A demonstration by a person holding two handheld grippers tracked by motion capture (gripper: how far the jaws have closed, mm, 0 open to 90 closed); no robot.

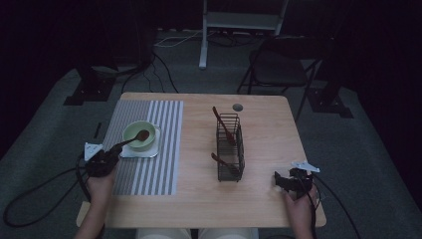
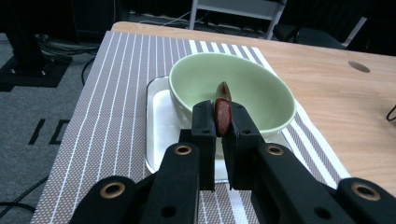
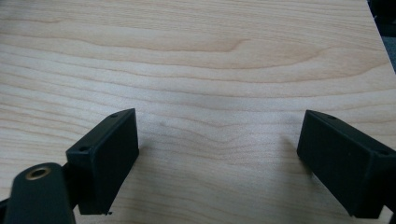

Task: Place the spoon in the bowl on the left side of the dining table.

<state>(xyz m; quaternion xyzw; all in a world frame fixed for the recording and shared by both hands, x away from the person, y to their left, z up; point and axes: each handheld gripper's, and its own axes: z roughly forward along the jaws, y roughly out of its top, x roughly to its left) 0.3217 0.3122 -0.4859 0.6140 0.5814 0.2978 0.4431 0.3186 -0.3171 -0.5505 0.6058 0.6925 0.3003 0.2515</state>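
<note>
A dark wooden spoon (image 1: 133,139) reaches with its head into a pale green bowl (image 1: 137,133) that stands on a white square tray (image 1: 153,149). My left gripper (image 1: 112,152) is shut on the spoon's handle (image 2: 222,115) just in front of the bowl (image 2: 261,88). In the left gripper view the handle end is pinched between both pads, and the spoon head (image 2: 225,91) rests inside the bowl. My right gripper (image 1: 277,180) lies low at the table's front right, jaws wide open over bare wood (image 3: 219,70), holding nothing.
A grey striped placemat (image 1: 159,164) lies under the tray. A black wire basket (image 1: 230,149) with two more wooden spoons stands mid-table. A round hole (image 1: 238,107) sits in the tabletop at the back. A folding chair (image 1: 278,64) stands behind the table.
</note>
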